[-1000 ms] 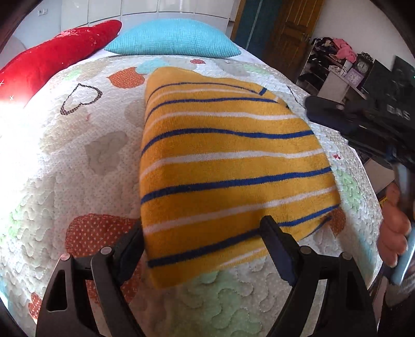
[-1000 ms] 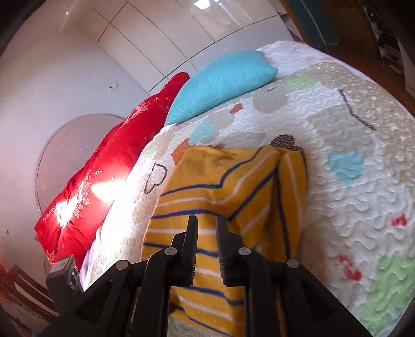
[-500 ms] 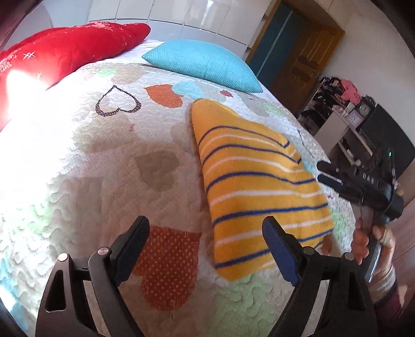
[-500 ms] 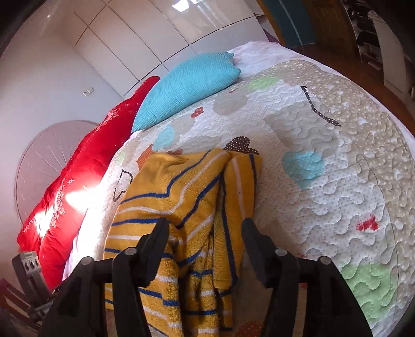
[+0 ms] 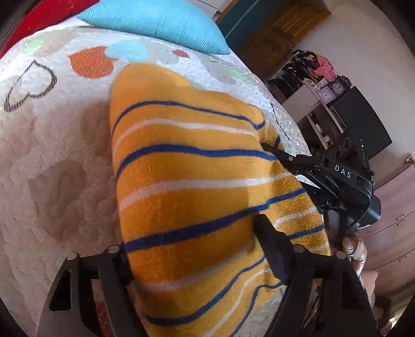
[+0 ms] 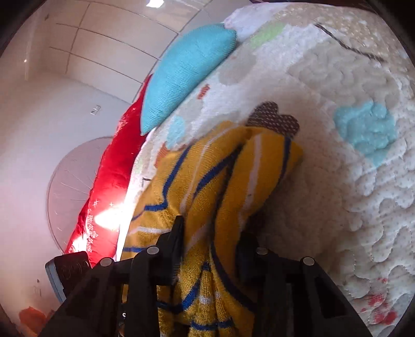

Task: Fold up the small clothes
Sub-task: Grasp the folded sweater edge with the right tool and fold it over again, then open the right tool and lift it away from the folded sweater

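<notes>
Lying across the middle of the left wrist frame, the yellow sweater [image 5: 202, 186] with blue and white stripes is spread on the quilted bedspread [image 5: 52, 160], which carries coloured heart patches.

Left hand-held gripper [image 5: 194, 248]: jaws wide apart at the bottom of the frame, straddling the near part of the sweater. Left finger sits at the fabric's left edge, right finger [image 5: 272, 246] rests over the striped surface. No pinch visible.

Right hand-held gripper, seen from the left wrist view [image 5: 269, 149]: enters from the right of the frame, tips touching the sweater's right edge at about mid-height. A hand [image 5: 354, 248] shows below it at the lower right.

Right wrist view: right hand-held gripper [image 6: 210, 241] at bottom centre, jaws partly apart with bunched sweater [image 6: 220, 186] folds between them. Left finger [image 6: 176, 238] lies against the cloth; the right finger is largely hidden behind the fabric, so cannot tell whether the cloth is clamped or only sits between the jaws. Frame is motion-blurred.

Surroundings: turquoise pillow [image 5: 155, 20] along the top of the left wrist frame, also upper centre in the right wrist frame [image 6: 186, 70]. Red pillow [image 6: 109, 186] at the left of the right wrist frame. Wooden door [image 5: 275, 33] and cluttered shelf [image 5: 311, 77] at the upper right of the left wrist frame.
</notes>
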Available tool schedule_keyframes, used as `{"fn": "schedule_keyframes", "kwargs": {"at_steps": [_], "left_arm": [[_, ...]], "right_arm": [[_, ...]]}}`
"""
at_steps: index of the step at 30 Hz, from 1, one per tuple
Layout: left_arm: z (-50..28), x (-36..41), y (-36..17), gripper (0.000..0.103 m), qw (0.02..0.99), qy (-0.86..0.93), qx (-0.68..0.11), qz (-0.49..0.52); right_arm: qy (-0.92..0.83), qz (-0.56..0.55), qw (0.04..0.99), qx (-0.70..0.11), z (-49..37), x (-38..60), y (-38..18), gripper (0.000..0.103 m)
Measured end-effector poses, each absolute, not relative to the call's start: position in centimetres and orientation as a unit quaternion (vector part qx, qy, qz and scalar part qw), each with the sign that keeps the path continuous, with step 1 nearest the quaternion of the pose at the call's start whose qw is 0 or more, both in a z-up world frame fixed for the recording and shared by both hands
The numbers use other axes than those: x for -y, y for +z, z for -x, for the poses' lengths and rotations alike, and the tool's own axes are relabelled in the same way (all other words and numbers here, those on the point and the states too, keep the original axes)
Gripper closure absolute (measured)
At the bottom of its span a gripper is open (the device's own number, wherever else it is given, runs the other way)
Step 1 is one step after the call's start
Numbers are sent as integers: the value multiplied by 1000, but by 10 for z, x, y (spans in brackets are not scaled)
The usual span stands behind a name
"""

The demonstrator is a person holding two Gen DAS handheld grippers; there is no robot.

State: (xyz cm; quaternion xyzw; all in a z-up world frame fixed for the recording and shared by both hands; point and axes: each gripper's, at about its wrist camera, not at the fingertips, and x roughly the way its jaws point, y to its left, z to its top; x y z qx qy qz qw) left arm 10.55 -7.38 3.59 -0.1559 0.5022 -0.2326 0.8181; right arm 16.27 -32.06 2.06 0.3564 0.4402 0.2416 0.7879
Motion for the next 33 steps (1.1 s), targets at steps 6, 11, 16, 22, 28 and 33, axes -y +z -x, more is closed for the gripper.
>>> {"fn": "schedule_keyframes", "kwargs": {"at_steps": [6, 11, 16, 22, 28, 33], "left_arm": [[-109, 85, 75, 36, 835, -233, -483, 123], [-102, 103, 34, 29, 825, -161, -539, 50], [-64, 83, 52, 28, 858, -159, -485, 64], [11, 56, 95, 7, 936, -66, -345, 32], [65, 40, 128, 0, 971, 5, -240, 5], [80, 35, 144, 0, 977, 36, -211, -6]], "right_arm": [[202, -313, 843, -388, -152, 335, 61, 66], [120, -253, 857, -432, -137, 354, 46, 66], [177, -244, 870, -391, -113, 345, 87, 66], [251, -201, 849, -420, -120, 270, 86, 61], [156, -154, 868, -445, -115, 274, 49, 75], [137, -126, 891, -415, -67, 279, 71, 49]]}}
